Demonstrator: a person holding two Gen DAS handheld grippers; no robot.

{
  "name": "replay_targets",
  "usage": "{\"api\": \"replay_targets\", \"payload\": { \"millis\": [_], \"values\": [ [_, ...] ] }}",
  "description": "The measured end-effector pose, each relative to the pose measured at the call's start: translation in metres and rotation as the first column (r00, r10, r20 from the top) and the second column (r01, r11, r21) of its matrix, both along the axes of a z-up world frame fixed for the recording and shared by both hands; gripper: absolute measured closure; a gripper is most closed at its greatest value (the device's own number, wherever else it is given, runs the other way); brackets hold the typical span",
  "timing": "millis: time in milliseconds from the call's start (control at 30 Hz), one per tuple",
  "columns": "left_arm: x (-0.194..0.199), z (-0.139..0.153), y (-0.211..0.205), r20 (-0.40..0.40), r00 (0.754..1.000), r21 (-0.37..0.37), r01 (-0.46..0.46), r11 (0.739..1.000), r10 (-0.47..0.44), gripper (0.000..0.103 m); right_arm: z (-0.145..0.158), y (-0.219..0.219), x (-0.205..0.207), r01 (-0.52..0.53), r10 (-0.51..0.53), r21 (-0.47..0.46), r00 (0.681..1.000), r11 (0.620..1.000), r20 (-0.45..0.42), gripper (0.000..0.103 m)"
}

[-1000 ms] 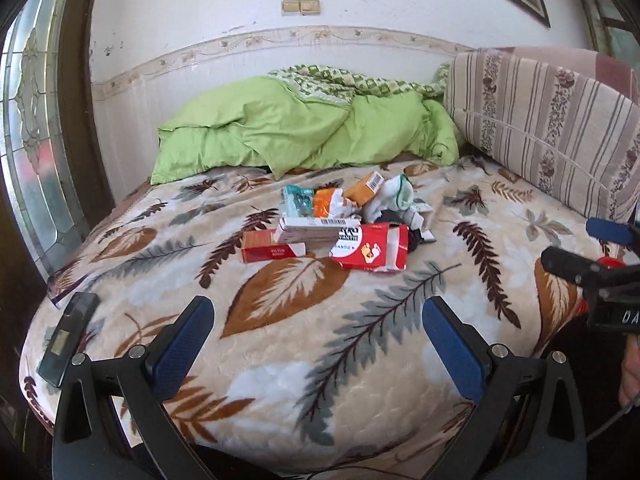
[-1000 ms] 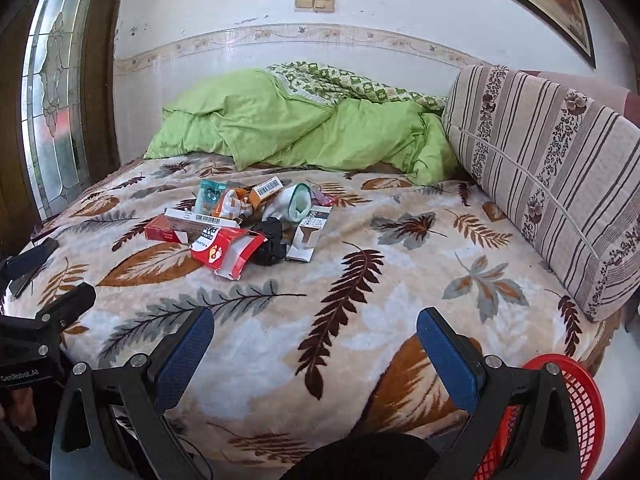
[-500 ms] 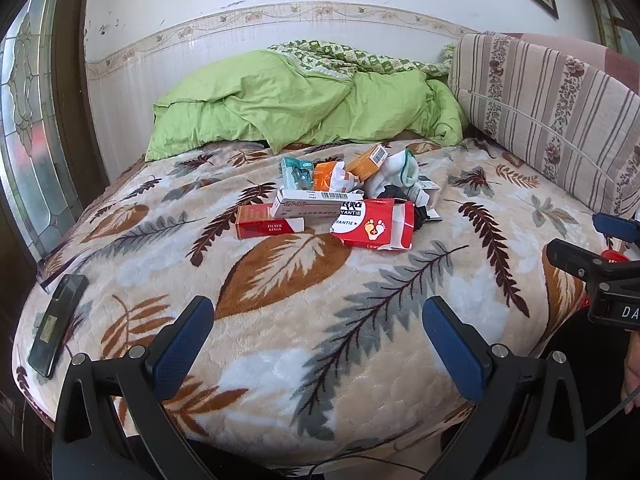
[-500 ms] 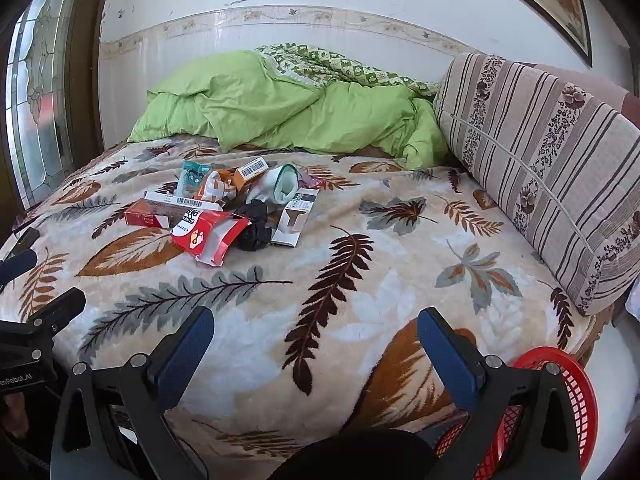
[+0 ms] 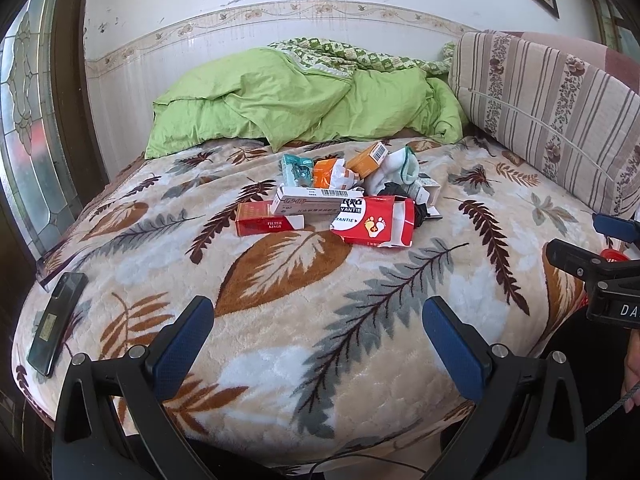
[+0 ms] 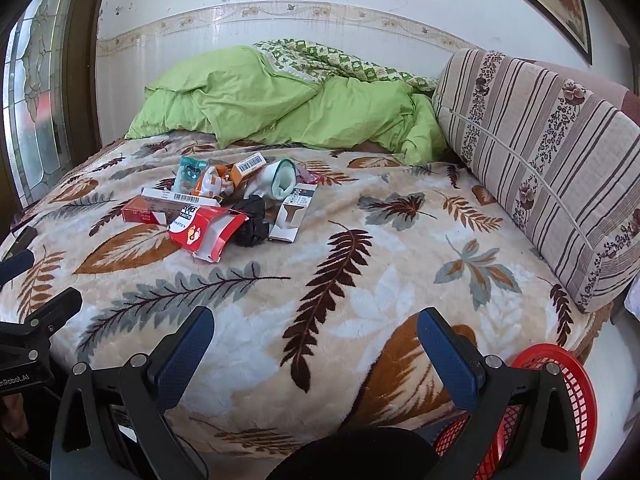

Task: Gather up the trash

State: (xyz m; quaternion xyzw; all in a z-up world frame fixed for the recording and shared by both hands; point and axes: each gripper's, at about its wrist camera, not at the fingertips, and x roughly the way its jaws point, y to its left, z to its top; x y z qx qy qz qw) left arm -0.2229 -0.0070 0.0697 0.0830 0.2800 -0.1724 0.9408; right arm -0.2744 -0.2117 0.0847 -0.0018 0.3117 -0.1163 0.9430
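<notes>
Trash lies heaped near the middle of the bed (image 5: 280, 360) in the left wrist view: a torn red carton (image 5: 374, 226) at the front, a red cigarette pack (image 5: 266, 220) to its left, a long white box (image 5: 312, 202) just behind both, and a teal packet (image 5: 297, 169), an orange wrapper (image 5: 326, 172), an orange box (image 5: 368, 159), a white sock (image 5: 394, 168) and a black crumpled item (image 5: 420, 212) behind and to the right. The left gripper (image 5: 318, 330) hangs over the near edge of the leaf-patterned blanket, well short of the pile, its blue pads spread wide with nothing between them. A dark phone (image 5: 56, 322) rests at the bed's left edge. A green duvet (image 5: 304, 108) is bunched by the wall, and a striped cushion (image 5: 548, 120) stands on the right.

From the right wrist view, the right gripper (image 6: 316, 342) likewise hovers over the blanket's near edge, jaws released and empty, well apart from the pile, which sits up and to the left. The torn red carton (image 6: 206, 232) is nearest, the black crumpled item (image 6: 252, 220) touching its right side, a flat white card box (image 6: 294, 212) beyond that. A red mesh basket (image 6: 560, 392) sits at lower right, below the bed edge, partly hidden by the gripper's right finger.
</notes>
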Motion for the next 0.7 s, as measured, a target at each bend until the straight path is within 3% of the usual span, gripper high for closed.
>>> {"api": "replay_targets", "payload": {
  "millis": [700],
  "values": [
    [0.0005,0.0008,0.0011,-0.001,1.0,-0.001,0.002,1.0,-0.002,0.0,-0.0001,-0.0035,-0.0027,-0.001,0.001,0.001,1.0,1.0,0.007,0.001]
  ]
}}
